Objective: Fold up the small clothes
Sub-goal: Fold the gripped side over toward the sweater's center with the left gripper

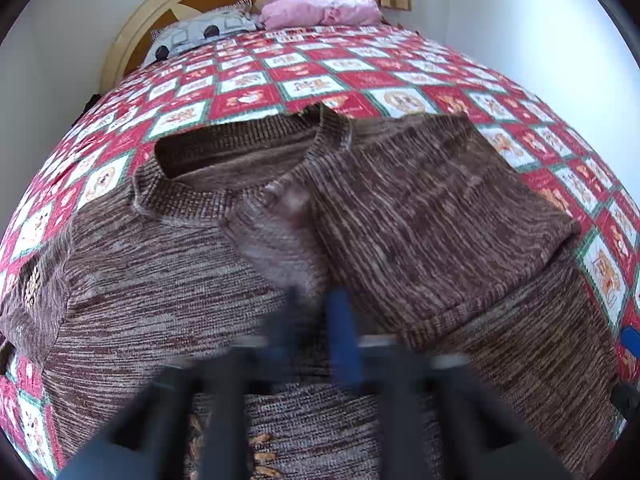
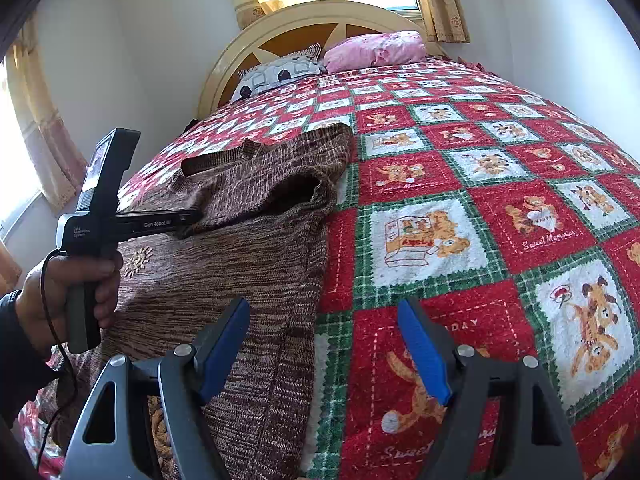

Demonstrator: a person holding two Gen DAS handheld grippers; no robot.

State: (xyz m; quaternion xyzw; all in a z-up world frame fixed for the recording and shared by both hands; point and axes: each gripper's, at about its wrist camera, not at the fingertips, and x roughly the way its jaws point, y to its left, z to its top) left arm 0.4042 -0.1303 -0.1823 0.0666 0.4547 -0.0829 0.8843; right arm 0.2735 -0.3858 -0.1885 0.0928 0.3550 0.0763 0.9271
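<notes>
Our left claw (image 1: 320, 312) is squeezed tight on the brown sweater (image 1: 168, 280), pinching the knit near a folded-over sleeve (image 1: 432, 216). Our right claw (image 2: 324, 344) is wide open and holds nothing, its blue fingers (image 2: 422, 354) just above the sweater's edge. The sweater lies flat on the red teddy-bear blanket (image 2: 500, 208) on the bed.

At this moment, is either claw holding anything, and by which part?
The left claw is shut over the brown sweater beside the folded-in sleeve; blur hides whether knit is pinched. The right claw is open and holds nothing.
</notes>
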